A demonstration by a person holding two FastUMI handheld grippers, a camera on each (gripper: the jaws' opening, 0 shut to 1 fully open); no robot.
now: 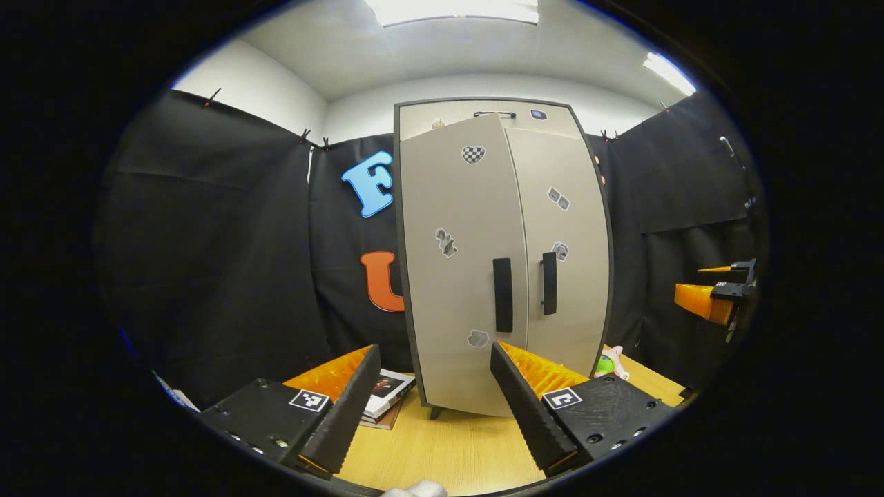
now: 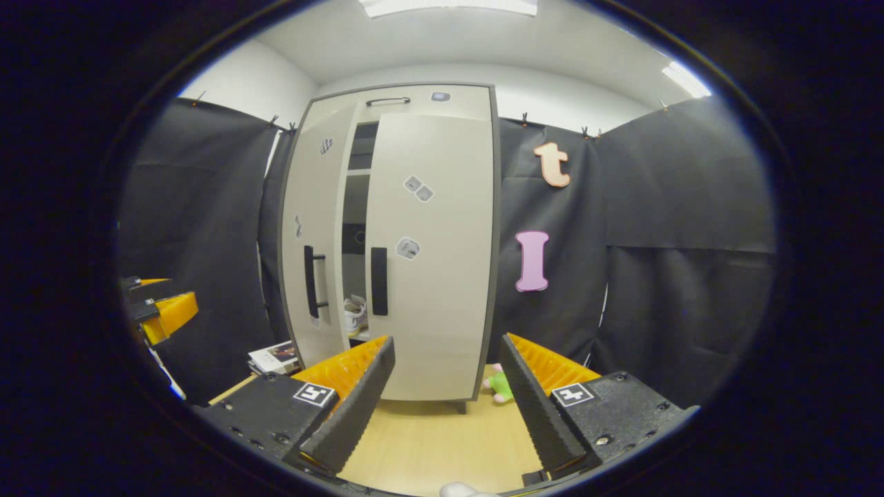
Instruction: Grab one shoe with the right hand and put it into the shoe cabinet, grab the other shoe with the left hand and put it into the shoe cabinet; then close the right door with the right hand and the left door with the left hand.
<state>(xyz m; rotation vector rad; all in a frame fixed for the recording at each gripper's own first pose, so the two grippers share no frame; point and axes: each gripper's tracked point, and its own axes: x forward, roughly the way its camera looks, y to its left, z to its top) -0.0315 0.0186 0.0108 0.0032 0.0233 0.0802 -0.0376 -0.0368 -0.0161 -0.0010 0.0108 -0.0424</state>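
Both shoes look to be stowed: through the narrow gap between the doors, in the right gripper view, a white shoe (image 2: 355, 314) sits on a lower shelf of the shoe cabinet (image 2: 483, 207), and none lies on the wooden surface (image 2: 428, 442). The second shoe cannot be made out. The right door (image 2: 431, 276) seems flush with the frame; the left door (image 1: 459, 276) hangs slightly ajar, its top edge proud of the cabinet's front in the left gripper view — so closing it is probably what remains.

The left gripper (image 1: 435, 400) faces that door low down, near the black handle (image 1: 503, 295), jaws wide apart and empty. The right gripper (image 2: 445, 397) is back from the cabinet, jaws equally spread, holding nothing.

The cabinet is tall and boxy, matte beige panels in a dark frame, with slim black bar handles and small stickers. The jaws are black ribbed wedges backed by ridged orange plastic. A small stack of books (image 1: 387, 393) lies left of the cabinet, a soft green-and-pink toy (image 2: 498, 386) right — both clear of the doors.
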